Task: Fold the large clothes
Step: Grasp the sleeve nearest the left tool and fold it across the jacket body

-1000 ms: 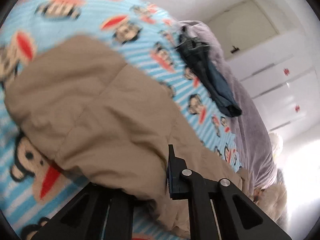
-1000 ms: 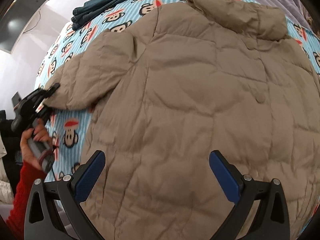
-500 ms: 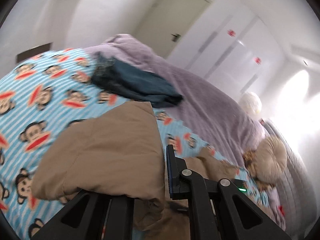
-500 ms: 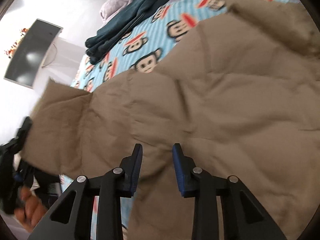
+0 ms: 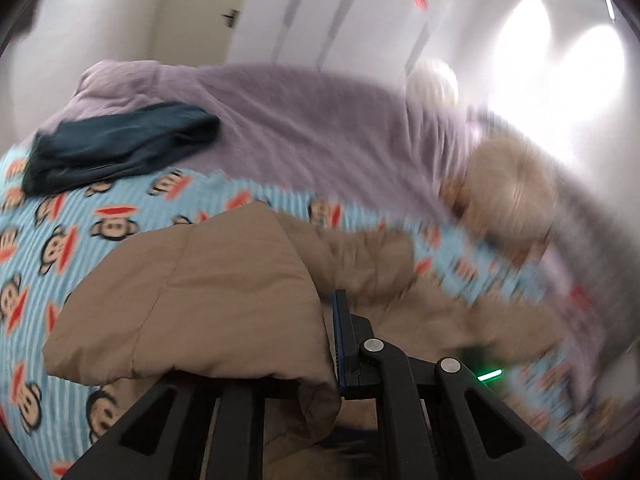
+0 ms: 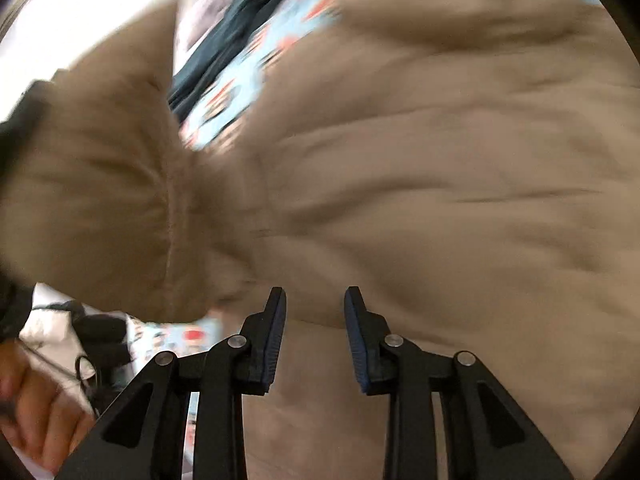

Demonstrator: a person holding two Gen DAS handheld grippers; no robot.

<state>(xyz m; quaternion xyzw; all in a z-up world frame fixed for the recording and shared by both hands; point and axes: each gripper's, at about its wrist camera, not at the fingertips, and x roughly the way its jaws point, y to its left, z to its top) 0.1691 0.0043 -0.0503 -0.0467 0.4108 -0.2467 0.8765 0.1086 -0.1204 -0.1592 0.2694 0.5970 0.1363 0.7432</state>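
A tan quilted jacket [image 6: 420, 168] lies spread on a bed with a blue monkey-print sheet [image 5: 60, 232]. My left gripper [image 5: 316, 344] is shut on the jacket's sleeve [image 5: 208, 296] and holds it lifted over the jacket body; its left finger is hidden under the fabric. In the right wrist view the raised sleeve [image 6: 92, 184] hangs at the left. My right gripper [image 6: 315, 320] sits at the jacket's near hem with its jaws partly closed on the fabric edge; the gap between the pads stays visible.
A folded dark teal garment [image 5: 120, 144] lies on the sheet at the back left. A purple blanket [image 5: 304, 128] covers the far side of the bed. A beige plush toy [image 5: 508, 188] sits at the right. White wardrobe doors [image 5: 320, 12] stand behind.
My left gripper has lifted the sleeve and swung it right over the jacket. My right gripper closed from wide open to a narrow gap and moved onto the hem.
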